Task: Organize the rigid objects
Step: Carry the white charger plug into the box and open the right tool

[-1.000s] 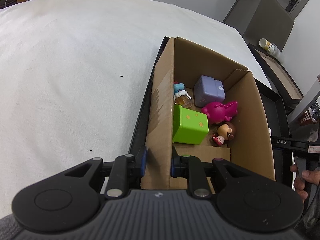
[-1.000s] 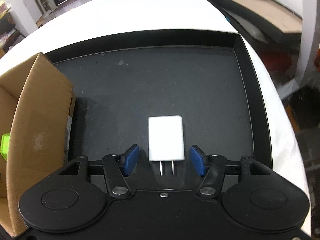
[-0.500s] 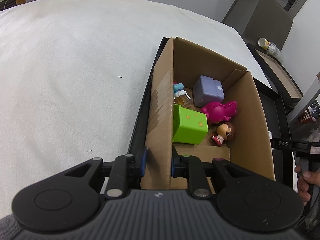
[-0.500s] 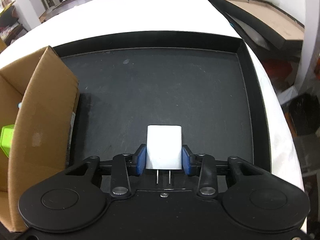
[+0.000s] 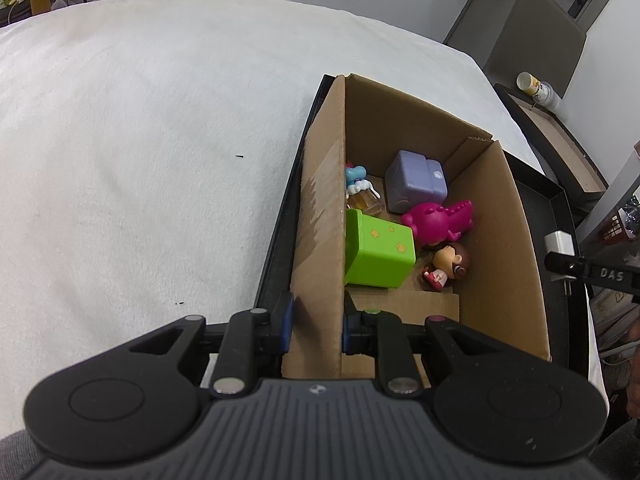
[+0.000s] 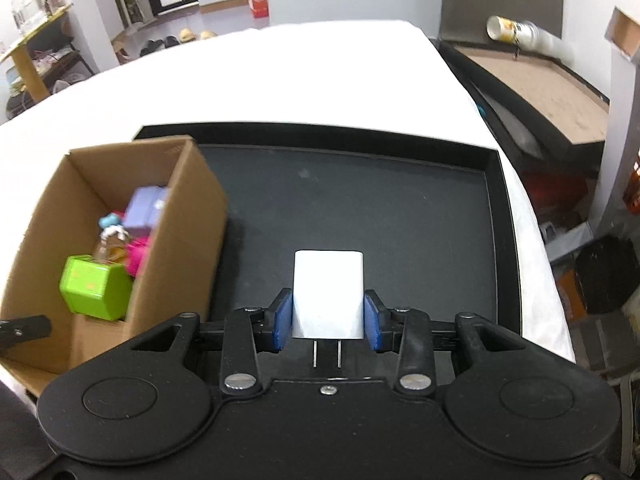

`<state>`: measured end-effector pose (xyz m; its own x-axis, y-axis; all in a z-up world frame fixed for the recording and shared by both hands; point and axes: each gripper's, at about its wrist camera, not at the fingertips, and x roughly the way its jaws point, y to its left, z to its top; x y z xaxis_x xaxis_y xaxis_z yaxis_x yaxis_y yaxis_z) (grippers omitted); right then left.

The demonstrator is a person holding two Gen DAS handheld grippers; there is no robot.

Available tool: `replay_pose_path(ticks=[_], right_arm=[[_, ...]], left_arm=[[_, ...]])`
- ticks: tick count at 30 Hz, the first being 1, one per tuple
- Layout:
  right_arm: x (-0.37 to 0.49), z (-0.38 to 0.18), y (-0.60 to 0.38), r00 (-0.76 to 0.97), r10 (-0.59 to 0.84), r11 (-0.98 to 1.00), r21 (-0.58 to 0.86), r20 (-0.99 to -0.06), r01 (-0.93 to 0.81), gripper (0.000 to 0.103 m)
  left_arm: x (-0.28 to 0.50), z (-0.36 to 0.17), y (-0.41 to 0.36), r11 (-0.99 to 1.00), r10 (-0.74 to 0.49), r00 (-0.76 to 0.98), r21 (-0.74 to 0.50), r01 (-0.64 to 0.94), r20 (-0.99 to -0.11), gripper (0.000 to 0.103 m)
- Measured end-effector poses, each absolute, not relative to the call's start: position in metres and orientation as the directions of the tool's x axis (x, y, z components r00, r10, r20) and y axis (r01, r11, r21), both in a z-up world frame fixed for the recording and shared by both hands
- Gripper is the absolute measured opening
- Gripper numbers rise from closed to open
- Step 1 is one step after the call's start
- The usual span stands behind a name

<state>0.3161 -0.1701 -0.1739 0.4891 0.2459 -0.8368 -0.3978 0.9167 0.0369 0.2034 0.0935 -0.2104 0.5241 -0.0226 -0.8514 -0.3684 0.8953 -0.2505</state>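
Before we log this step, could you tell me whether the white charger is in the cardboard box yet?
Not yet. The white charger is clamped in the right gripper above the black tray, beside the cardboard box.

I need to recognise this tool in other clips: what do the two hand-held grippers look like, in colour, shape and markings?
Both look alike. The left hand-held gripper and the right hand-held gripper have matte black bodies with two round lobes, black linkage arms with silver rivets, and blue pads on the fingers. The left one has a ribbed grey panel. Seen from the left, the right one bears white letters "DAS". No cables or sleeves show clearly.
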Motion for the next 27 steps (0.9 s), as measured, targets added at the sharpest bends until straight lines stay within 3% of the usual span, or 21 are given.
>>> replay_pose_path(ticks=[27], right_arm=[[0.306,-0.109,-0.128,0.500,0.357,0.874,0.093,-0.789,-0.477,0.036]], left_arm=[[0.198,-0.208,0.099,0.886,-0.036,0.538,-0.276,-0.373,-0.842,0.020]])
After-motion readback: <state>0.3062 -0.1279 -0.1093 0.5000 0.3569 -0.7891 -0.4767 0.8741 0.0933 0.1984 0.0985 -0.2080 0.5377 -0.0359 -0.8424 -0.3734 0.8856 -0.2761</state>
